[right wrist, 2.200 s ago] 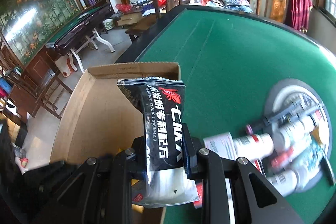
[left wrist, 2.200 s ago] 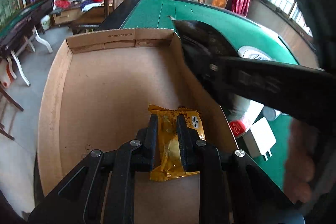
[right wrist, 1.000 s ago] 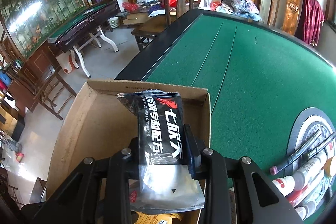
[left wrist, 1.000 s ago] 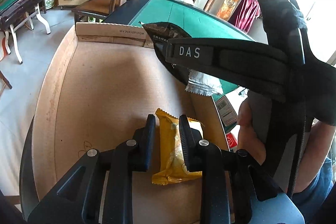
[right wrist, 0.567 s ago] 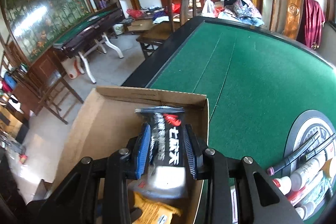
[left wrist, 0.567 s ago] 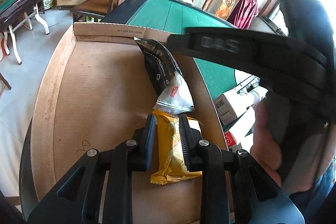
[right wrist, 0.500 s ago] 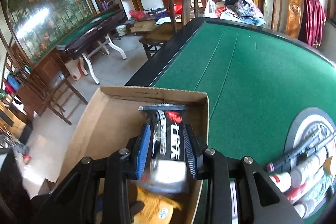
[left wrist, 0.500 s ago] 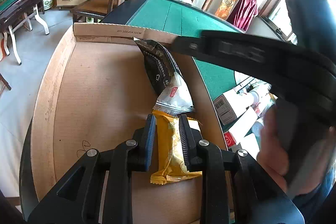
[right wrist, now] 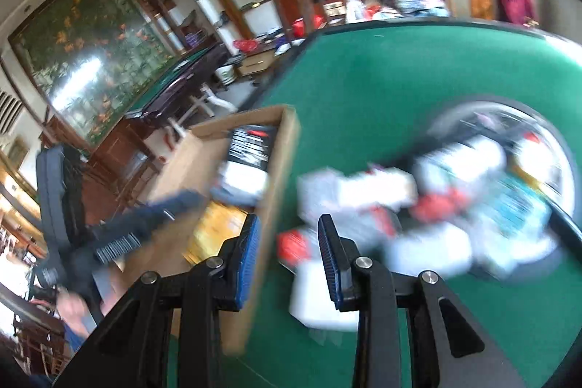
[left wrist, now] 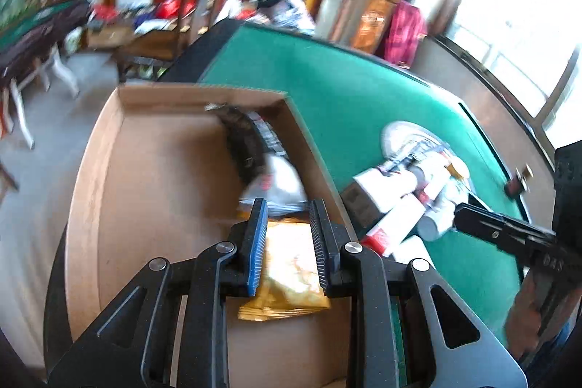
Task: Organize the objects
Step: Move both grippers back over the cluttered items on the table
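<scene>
- Inside cardboard box: yellow snack packet, black sachet, both deposited.
- Left gripper: jaws opening, packet between, unpressed.
- Right gripper: jaws parted, empty.
- Outstanding: tubes and bottles pile on green table.

Wide bare floor across the left and middle of the cardboard box, open from above. Right side of the floor taken up: yellow packet near, black-and-white packet beyond it, leaning toward the right wall at the far corner. Right wall of the box rising between the floor and the green table. Just right of that wall, a blurred heap of tubes and boxes crowding the near felt and the round inset. Far felt clear. Right gripper over the wall's top edge, nothing between its pads.
</scene>
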A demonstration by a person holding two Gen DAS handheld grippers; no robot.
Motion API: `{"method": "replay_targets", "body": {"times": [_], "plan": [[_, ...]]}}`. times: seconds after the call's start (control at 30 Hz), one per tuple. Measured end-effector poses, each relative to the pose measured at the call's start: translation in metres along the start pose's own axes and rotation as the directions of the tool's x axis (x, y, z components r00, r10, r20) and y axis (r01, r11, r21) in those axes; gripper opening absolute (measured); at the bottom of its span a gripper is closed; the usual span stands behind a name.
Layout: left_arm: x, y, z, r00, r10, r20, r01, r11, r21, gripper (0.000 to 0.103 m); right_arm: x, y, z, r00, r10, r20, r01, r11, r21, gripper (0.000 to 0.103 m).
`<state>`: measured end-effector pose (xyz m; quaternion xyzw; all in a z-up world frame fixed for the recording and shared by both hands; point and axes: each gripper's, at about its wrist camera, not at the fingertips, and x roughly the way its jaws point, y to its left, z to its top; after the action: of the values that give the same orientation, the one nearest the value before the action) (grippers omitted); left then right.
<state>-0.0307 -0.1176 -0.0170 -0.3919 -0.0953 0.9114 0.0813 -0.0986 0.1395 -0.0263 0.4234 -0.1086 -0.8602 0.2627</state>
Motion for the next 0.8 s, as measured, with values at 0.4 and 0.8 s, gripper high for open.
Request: {"method": "replay_targets", "body": {"times": [0.4, 0.8], "plan": [[0.02, -0.125, -0.039, 0.979, -0.132, -0.154, 0.16, 0.968, 0.191, 0.041, -0.082, -0.147, -0.004, 0.945, -0.318, 0.074, 0.31, 0.945, 0.101, 0.048], [0.032, -0.141, -0.047, 0.977, -0.061, -0.206, 0.095, 0.982, 0.164, 0.041, -0.047, -0.189, -0.017, 0.967, -0.25, -0.056, 0.252, 0.967, 0.037, 0.022]]}}
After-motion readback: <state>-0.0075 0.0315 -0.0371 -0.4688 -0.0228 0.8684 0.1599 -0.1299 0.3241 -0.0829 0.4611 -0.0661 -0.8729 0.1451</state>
